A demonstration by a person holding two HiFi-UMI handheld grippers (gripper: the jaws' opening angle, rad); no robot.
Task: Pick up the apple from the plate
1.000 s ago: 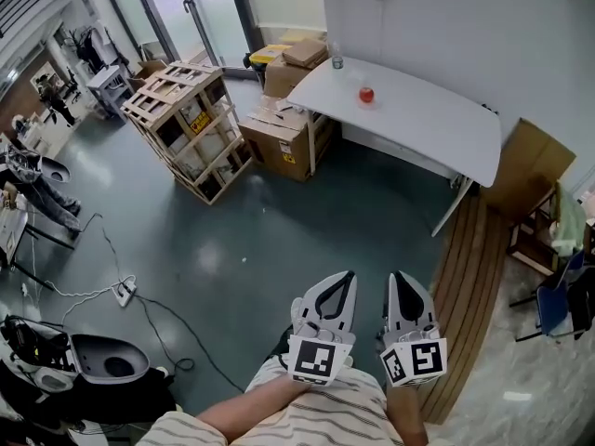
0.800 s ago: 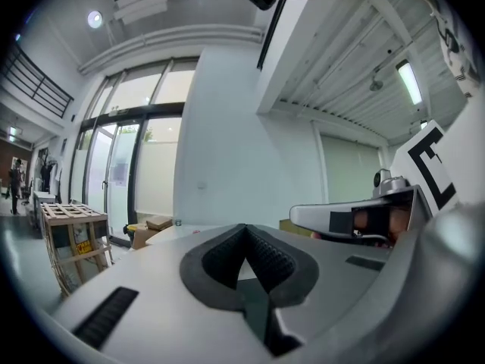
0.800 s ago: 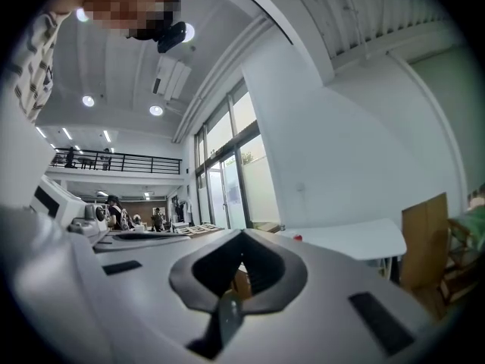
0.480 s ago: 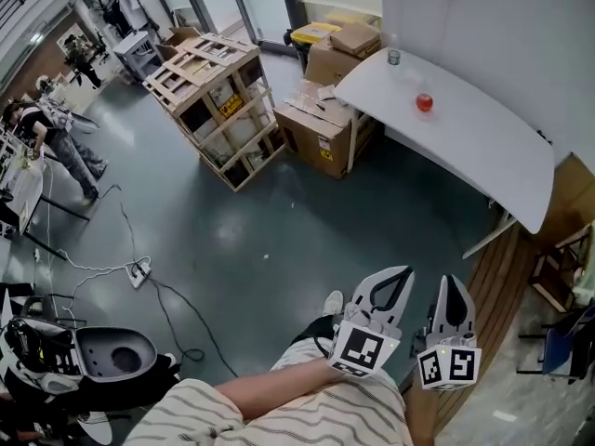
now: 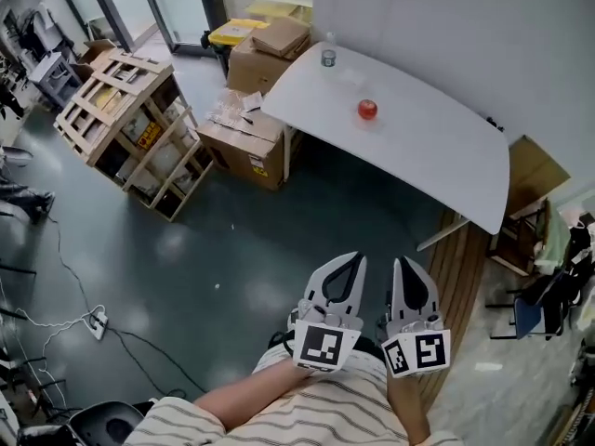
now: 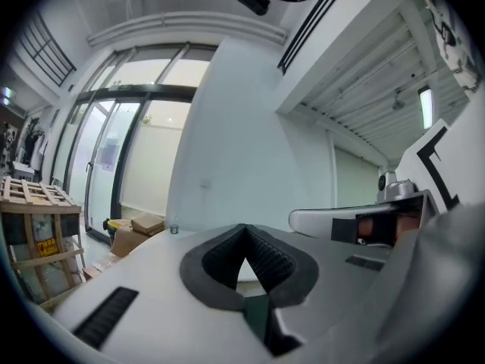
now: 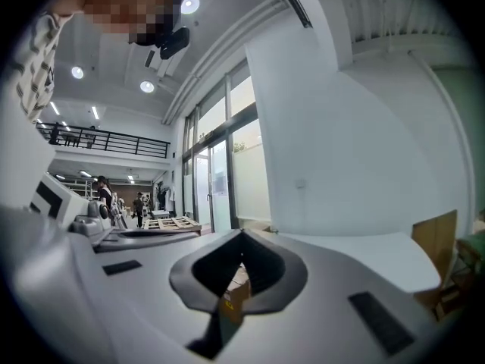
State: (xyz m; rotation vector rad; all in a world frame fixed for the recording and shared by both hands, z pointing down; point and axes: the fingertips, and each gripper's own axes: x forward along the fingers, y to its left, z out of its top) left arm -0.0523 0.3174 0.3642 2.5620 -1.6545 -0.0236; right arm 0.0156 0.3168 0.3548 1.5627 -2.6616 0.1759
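Note:
A red apple (image 5: 367, 110) lies on a white table (image 5: 437, 156) at the far side of the room; I cannot make out a plate under it. A small metal cup (image 5: 328, 58) stands near the table's far corner. My left gripper (image 5: 353, 260) and right gripper (image 5: 403, 266) are held side by side close to the person's striped shirt, far short of the table. Both are shut with nothing between the jaws. In the left gripper view the left gripper (image 6: 244, 230) points level at the table, and in the right gripper view the right gripper (image 7: 242, 235) does too.
Cardboard boxes (image 5: 256, 137) sit under and beside the table's left end, with a yellow bin (image 5: 232, 33) behind them. A wooden crate (image 5: 125, 119) stands to the left. Wooden planks (image 5: 465, 277) and a chair (image 5: 539, 309) lie to the right. A power strip (image 5: 93, 319) lies on the grey floor.
The person has walked across the floor, so the table and apple look somewhat larger and nearer. Both grippers stayed shut and together in front of the body.

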